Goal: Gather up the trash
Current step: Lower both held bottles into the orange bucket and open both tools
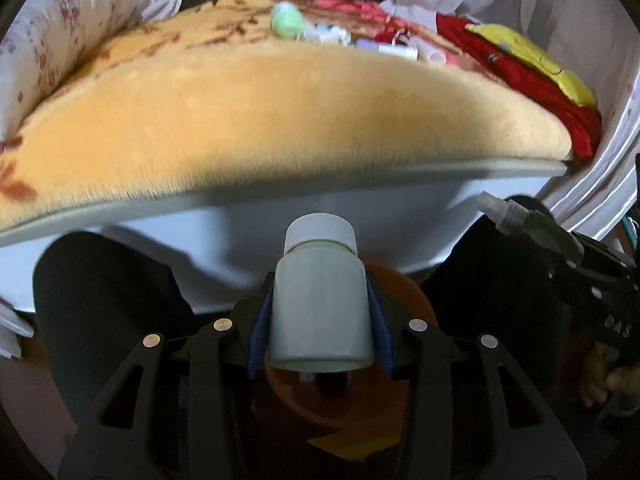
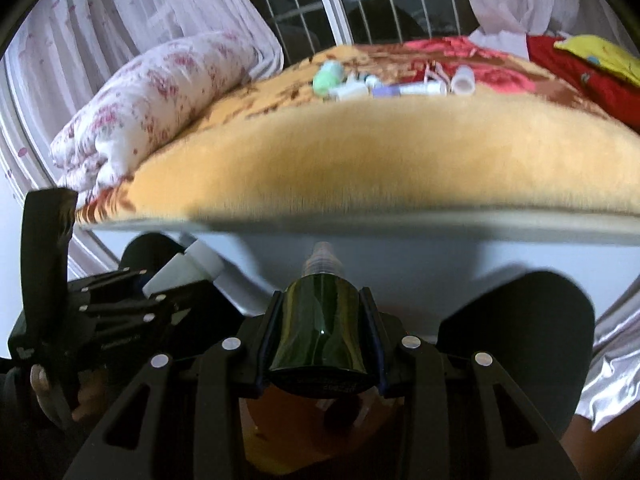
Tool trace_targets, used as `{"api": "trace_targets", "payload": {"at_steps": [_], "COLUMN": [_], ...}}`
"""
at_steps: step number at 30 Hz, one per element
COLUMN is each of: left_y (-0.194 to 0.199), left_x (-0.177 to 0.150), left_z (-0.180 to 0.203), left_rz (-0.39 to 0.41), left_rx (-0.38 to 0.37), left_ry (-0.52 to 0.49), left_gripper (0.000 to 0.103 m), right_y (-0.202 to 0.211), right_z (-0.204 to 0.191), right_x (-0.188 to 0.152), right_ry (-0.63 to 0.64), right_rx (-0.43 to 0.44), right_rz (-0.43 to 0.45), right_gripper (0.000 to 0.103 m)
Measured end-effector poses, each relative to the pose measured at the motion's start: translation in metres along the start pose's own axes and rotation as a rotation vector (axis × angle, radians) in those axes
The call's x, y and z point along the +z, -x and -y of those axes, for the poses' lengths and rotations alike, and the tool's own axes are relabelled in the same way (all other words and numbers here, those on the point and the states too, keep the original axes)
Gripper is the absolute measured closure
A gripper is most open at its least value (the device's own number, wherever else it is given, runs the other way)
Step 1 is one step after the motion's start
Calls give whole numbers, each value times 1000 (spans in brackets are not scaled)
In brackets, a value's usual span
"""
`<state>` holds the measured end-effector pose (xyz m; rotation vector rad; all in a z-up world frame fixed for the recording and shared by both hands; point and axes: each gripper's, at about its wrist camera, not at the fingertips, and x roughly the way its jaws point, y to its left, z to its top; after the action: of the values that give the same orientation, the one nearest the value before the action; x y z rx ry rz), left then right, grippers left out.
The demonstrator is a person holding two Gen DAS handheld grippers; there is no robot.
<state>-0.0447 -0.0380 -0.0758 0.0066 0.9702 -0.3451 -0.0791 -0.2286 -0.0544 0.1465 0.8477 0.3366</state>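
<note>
Left wrist view: your left gripper (image 1: 320,320) is clamped on a white capped bottle (image 1: 320,300) above an orange bin (image 1: 404,304) below the bed edge (image 1: 280,196), while your right gripper (image 2: 322,332) pinches a dark green spray bottle (image 2: 320,320). Release off-centre and either bottle could bounce off the rim; more trash (image 2: 384,84) waits on the blanket (image 2: 360,152).

Left gripper (image 1: 320,304), right gripper (image 2: 322,332): jaws clamped, side by side.
</note>
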Motion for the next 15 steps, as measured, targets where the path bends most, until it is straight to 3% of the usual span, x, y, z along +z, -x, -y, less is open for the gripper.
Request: {"api": "trace_targets", "payload": {"at_steps": [10, 12, 15], "left_y": [-21, -24, -22], "left_x": [-12, -14, -15], "left_z": [-3, -2, -2], "left_rz": [-102, -124, -116], "left_rx": [-3, 17, 27], "left_ry": [10, 2, -3], "left_gripper": [61, 40, 37], "right_y": [-16, -22, -23], "right_z": [5, 8, 14], "right_x": [-10, -11, -12], "right_ry": [-24, -42, -70], "right_rx": [10, 7, -3], "right_rz": [-84, -109, -113], "right_gripper": [65, 58, 53]}}
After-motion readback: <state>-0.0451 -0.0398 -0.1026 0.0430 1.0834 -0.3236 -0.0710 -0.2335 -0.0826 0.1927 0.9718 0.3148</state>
